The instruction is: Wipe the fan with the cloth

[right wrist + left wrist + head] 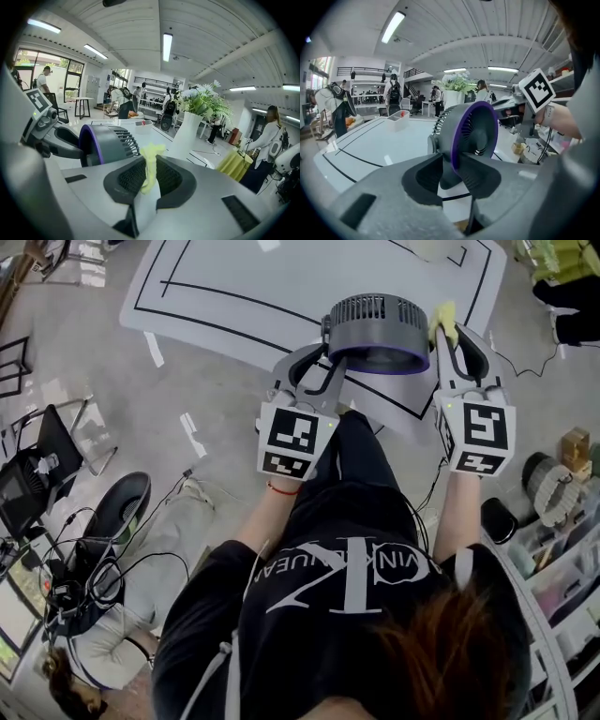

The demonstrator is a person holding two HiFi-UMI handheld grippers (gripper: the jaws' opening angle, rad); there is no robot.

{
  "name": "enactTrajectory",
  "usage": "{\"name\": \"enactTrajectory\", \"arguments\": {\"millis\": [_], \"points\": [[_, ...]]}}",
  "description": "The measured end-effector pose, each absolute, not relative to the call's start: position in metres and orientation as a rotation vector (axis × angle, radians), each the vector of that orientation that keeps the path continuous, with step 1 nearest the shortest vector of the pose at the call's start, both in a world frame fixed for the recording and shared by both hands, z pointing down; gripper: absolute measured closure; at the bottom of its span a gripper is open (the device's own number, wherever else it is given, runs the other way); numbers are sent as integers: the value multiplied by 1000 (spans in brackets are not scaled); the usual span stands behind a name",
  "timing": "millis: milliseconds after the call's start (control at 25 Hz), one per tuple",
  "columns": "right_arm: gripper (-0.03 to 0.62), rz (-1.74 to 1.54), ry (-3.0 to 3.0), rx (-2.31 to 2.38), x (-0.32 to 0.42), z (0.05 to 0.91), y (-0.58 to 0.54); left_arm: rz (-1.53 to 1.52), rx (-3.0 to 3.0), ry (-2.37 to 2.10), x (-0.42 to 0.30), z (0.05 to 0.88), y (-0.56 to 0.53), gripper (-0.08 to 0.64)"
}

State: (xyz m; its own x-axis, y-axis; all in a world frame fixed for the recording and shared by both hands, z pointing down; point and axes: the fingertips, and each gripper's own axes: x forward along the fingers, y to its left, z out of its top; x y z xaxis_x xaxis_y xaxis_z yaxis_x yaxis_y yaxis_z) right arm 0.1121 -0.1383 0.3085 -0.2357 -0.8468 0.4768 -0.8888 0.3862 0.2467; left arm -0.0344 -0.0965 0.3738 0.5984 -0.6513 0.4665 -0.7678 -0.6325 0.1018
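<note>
A grey fan (378, 329) with a purple rim stands on the white table (234, 287), near its front edge. My left gripper (323, 357) reaches the fan's left side. In the left gripper view the purple rim and lower body of the fan (471, 131) sit between the left gripper's (452, 176) pads, which press against them. My right gripper (448, 334) is at the fan's right side, shut on a yellow cloth (442, 320). In the right gripper view the cloth (150, 164) is pinched between the pads, just right of the fan (105, 140).
A white vase of greenery (185, 133) and a small white tray (397, 117) stand farther back on the table. A person sits on the floor (94, 652) at lower left beside a chair (117, 507) and cables. Shelves with clutter (562, 521) line the right.
</note>
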Motion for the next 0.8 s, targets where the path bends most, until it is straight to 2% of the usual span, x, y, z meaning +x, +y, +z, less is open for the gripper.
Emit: {"name": "enactTrajectory", "arguments": {"millis": [200,800], "points": [[540,164,-2215,1370,93,312,-124,537,2525,-1236,-64,374,-118,494],[538,215,-2499,946,18,323,-75,694,2830,-1128,-87,370,-165,474]]}}
